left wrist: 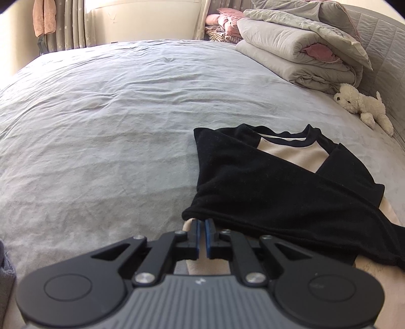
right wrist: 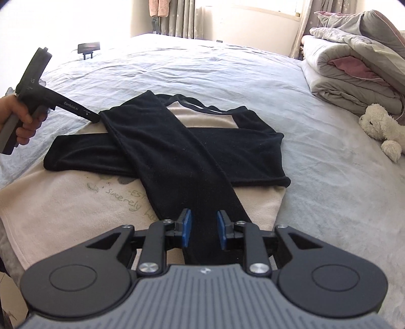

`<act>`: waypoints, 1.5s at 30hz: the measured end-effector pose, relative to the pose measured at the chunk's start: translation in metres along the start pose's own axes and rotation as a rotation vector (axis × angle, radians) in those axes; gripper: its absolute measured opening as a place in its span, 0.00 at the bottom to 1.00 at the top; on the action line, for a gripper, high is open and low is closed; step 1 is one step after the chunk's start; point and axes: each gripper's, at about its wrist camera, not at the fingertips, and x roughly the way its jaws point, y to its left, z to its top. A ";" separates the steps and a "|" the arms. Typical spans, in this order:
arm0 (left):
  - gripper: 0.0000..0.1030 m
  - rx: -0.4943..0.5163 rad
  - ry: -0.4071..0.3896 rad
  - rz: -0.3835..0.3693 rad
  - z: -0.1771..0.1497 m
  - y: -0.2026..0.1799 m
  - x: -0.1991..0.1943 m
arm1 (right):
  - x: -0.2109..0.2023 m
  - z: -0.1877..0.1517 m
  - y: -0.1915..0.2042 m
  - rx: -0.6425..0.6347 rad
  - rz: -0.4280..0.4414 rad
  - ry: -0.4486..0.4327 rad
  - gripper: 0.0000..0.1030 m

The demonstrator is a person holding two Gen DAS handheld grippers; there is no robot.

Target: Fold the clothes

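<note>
On a grey bed (right wrist: 329,177), shirt (right wrist: 76,210) flat, black sleeves (right wrist: 177,157) crossed over chest, long axis away toward collar; left gripper (left wrist: 202,221) closed at its left shoulder edge, right gripper (right wrist: 202,225) parted astride the near cuff, nearer the hem.

A home bedroom, seen from the edge of a large bed.

A wrinkled pale blue sheet (left wrist: 114,106) covers the bed (right wrist: 341,202). Folded grey quilts (left wrist: 298,48) are stacked by a padded headboard (left wrist: 379,50), a white plush dog (left wrist: 364,106) lies beside them, and patterned curtains (left wrist: 73,22) hang at a bright window (left wrist: 149,17).
</note>
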 end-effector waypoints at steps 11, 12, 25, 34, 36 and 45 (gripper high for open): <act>0.07 -0.087 -0.024 0.038 0.003 0.016 -0.001 | 0.014 -0.005 0.020 -0.095 -0.036 0.052 0.24; 0.07 -0.101 -0.032 0.029 0.003 0.017 -0.002 | 0.013 -0.003 0.016 -0.064 -0.048 0.036 0.24; 0.49 -0.119 -0.073 -0.030 0.007 0.000 0.025 | 0.019 0.009 0.003 0.086 -0.137 0.010 0.27; 0.10 -0.100 -0.121 -0.001 0.006 0.000 0.020 | 0.025 0.007 0.003 0.098 -0.168 0.021 0.27; 0.09 -0.109 -0.142 0.009 0.008 0.004 0.015 | 0.025 0.006 0.001 0.103 -0.171 0.022 0.27; 0.11 -0.046 -0.111 0.080 0.002 -0.001 0.029 | 0.035 0.002 0.001 0.090 -0.165 0.083 0.28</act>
